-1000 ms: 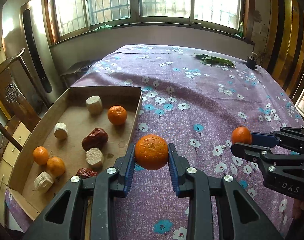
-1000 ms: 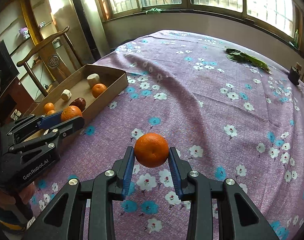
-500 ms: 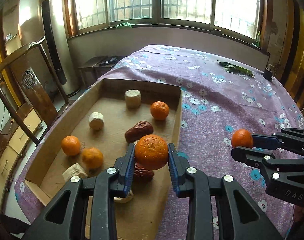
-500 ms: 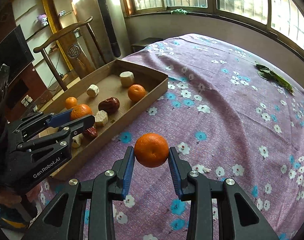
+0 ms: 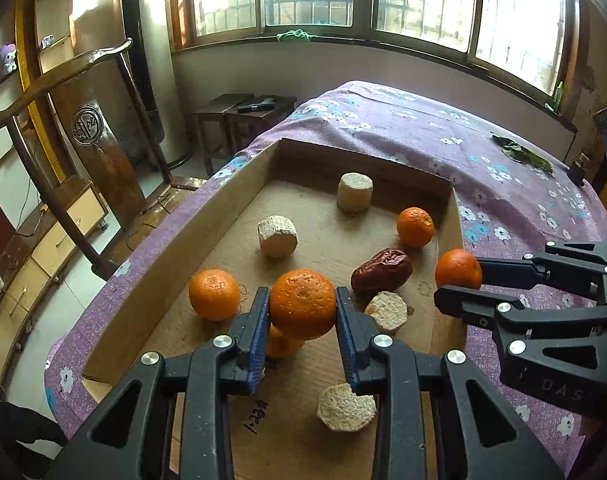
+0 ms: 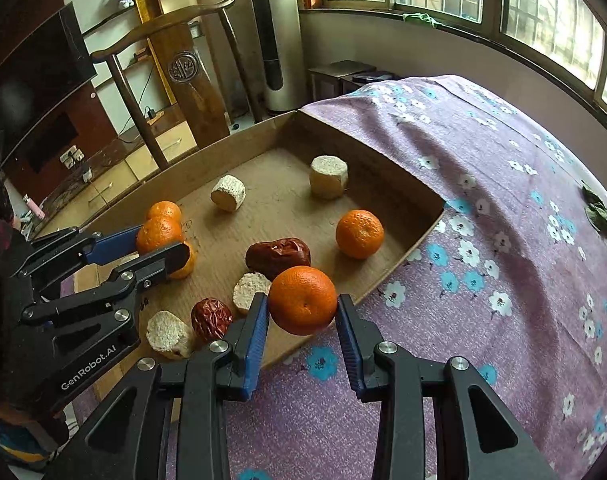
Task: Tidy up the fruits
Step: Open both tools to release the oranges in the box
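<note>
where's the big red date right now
In the right wrist view the big red date lies on the floor of the cardboard tray, near its middle, between a loose orange and a pale chunk.

Both wrist cameras looked steeply down from close above, sharing the cardboard tray (image 5: 239, 184) (image 6: 387, 184) on the floral tablecloth (image 5: 483, 152) (image 6: 483, 208).

Both grippers are swinging toward 9 o'clock: left gripper (image 5: 302, 305) is now hanging over the box (image 5: 207, 232), right gripper (image 6: 302, 301) reaching its edge.
</note>
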Tool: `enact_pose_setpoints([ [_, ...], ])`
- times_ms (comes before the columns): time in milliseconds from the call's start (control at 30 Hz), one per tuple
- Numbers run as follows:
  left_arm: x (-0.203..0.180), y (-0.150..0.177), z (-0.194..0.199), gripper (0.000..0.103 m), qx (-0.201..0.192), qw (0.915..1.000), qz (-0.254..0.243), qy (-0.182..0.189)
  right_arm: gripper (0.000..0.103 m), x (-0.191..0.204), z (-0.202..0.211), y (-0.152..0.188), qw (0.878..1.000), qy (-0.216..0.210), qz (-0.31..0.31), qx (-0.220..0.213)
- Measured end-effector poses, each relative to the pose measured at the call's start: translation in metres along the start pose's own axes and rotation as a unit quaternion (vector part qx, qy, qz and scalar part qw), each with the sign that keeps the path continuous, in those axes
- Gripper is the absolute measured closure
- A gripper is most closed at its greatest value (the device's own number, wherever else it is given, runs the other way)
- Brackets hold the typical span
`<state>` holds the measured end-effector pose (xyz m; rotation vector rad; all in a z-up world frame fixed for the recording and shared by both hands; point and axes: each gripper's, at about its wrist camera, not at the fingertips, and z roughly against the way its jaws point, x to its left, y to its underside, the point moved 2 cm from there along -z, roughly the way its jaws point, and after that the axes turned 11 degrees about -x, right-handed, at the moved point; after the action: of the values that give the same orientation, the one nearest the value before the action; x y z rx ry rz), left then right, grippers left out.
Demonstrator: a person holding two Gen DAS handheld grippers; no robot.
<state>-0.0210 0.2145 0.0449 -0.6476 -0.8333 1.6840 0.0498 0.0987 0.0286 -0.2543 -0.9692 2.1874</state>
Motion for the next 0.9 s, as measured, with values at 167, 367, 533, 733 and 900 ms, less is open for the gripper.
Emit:
enact_pose_setpoints([
  [167,-0.002,-0.001,-0.012,0.072,0.009,0.9999,-0.004,-0.008,0.065,0.004,-0.015,0.0,1.0,-0.002,0.007,0.009],
  [367,-0.002,0.0,-0.015,0.063,0.011,0.9998,-0.001,-0.019,0.065,0.006,-0.019,0.001,1.0,-0.002,0.004,0.006],
  [533,0.005,0.001,-0.012,0.047,0.003,0.9994,0.014,-0.032,0.061,0.005,-0.01,0.003,1.0,-0.005,-0.011,-0.009],
  [733,0.006,0.002,0.0,0.027,-0.019,0.9986,0.012,-0.047,0.043,0.007,0.013,0.011,0.999,-0.001,-0.022,-0.031],
  [900,-0.004,0.004,0.017,0.016,-0.044,0.9974,0.003,-0.056,0.03,0.003,0.041,0.022,0.997,0.029,-0.04,-0.064],
])
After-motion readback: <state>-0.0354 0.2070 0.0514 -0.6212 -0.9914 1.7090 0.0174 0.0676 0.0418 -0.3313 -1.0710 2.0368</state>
